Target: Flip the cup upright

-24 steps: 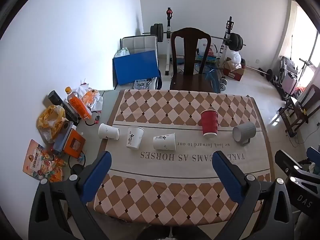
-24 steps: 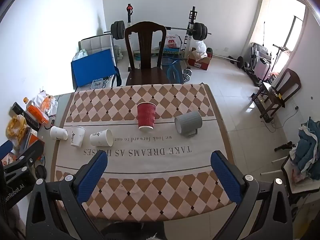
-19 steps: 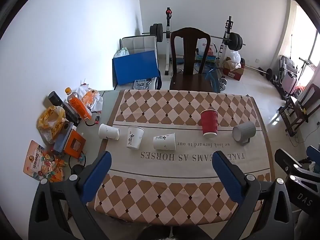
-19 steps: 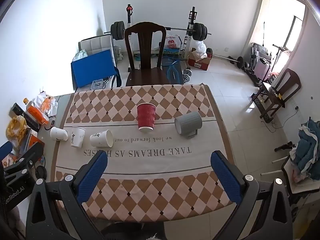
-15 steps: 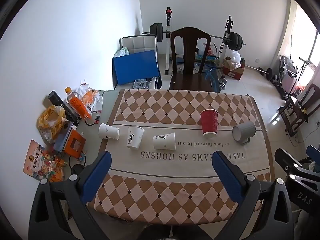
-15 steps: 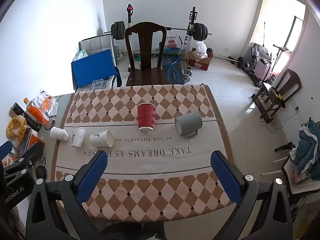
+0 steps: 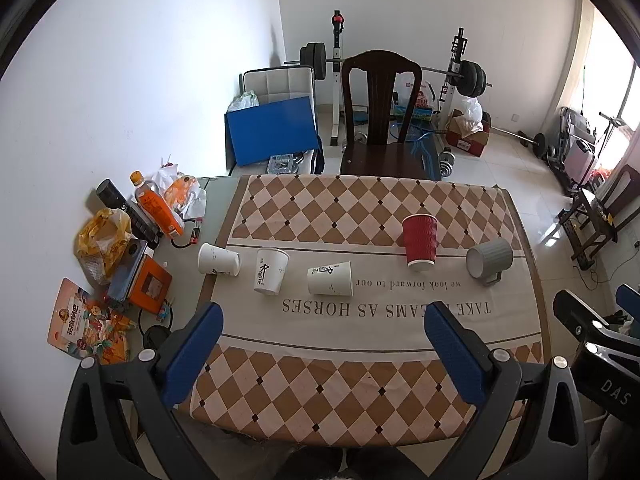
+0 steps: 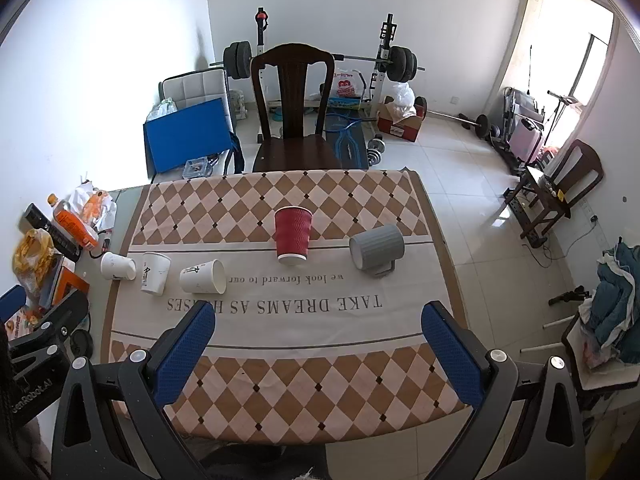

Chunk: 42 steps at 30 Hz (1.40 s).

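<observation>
Both grippers hang above the near edge of the table, fingers spread wide and holding nothing. The left gripper [image 7: 320,344] looks down on the checkered tablecloth [image 7: 360,204], and the right gripper [image 8: 318,338] sees the same cloth from a spot further right. Five cups stand in a loose row across the cloth, well ahead of both sets of fingers. Ahead and slightly right of the left gripper, and almost straight ahead of the right one, the red ribbed paper cup [image 7: 419,242] stands upside down, its rim on the cloth. Further right, the grey ridged mug [image 7: 489,258] lies on its side with its handle against the cloth; from the right gripper it sits ahead and a little right. Just left of centre for the left gripper, a white paper cup with black lettering [image 7: 330,279] lies on its side, its open mouth turned to the right. Beside it on the left a second white printed paper cup [image 7: 271,271] stands upside down, slightly tilted. Furthest left, a plain white paper cup [image 7: 219,259] lies on its side at the cloth's edge. Beyond that, far left of both grippers, an orange drink bottle [image 7: 157,206] and a yellow plastic bag [image 7: 102,236] lie among clutter by the wall. A dark wooden chair [image 7: 378,120] stands at the table's far side.
</observation>
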Available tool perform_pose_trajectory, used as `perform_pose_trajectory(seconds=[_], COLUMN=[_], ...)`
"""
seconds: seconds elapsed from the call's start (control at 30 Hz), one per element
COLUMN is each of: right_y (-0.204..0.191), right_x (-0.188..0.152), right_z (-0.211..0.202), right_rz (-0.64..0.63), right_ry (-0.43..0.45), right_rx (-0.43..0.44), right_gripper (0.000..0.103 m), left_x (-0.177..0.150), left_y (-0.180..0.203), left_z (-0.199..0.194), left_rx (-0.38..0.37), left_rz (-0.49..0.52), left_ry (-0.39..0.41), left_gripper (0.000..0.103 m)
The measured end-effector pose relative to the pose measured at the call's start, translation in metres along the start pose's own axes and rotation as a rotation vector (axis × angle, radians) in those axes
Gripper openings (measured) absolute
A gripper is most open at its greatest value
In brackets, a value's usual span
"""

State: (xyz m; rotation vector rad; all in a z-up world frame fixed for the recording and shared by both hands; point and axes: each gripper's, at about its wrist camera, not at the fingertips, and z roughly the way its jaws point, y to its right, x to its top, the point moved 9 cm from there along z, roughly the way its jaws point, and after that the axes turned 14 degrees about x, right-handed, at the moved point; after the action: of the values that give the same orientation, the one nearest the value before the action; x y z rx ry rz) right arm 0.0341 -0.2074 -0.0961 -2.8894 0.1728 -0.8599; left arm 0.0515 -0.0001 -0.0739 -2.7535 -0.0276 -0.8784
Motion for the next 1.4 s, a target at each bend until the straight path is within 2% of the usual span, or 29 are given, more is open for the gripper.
perform_pose_trajectory(seconds=[1.4], right_y=[-0.002], right_x=[0.002], right_z=[-0.002], right_rz=[0.000], right_ry=[0.001], right_rx=[-0.004], right_gripper=[0.103], left_x=[-0.011], left_y=[0.006], left_z=[-0.001], left_rx=[-0.007], left_rz=[0.000], left_ry=[0.002], left_gripper=[0.103])
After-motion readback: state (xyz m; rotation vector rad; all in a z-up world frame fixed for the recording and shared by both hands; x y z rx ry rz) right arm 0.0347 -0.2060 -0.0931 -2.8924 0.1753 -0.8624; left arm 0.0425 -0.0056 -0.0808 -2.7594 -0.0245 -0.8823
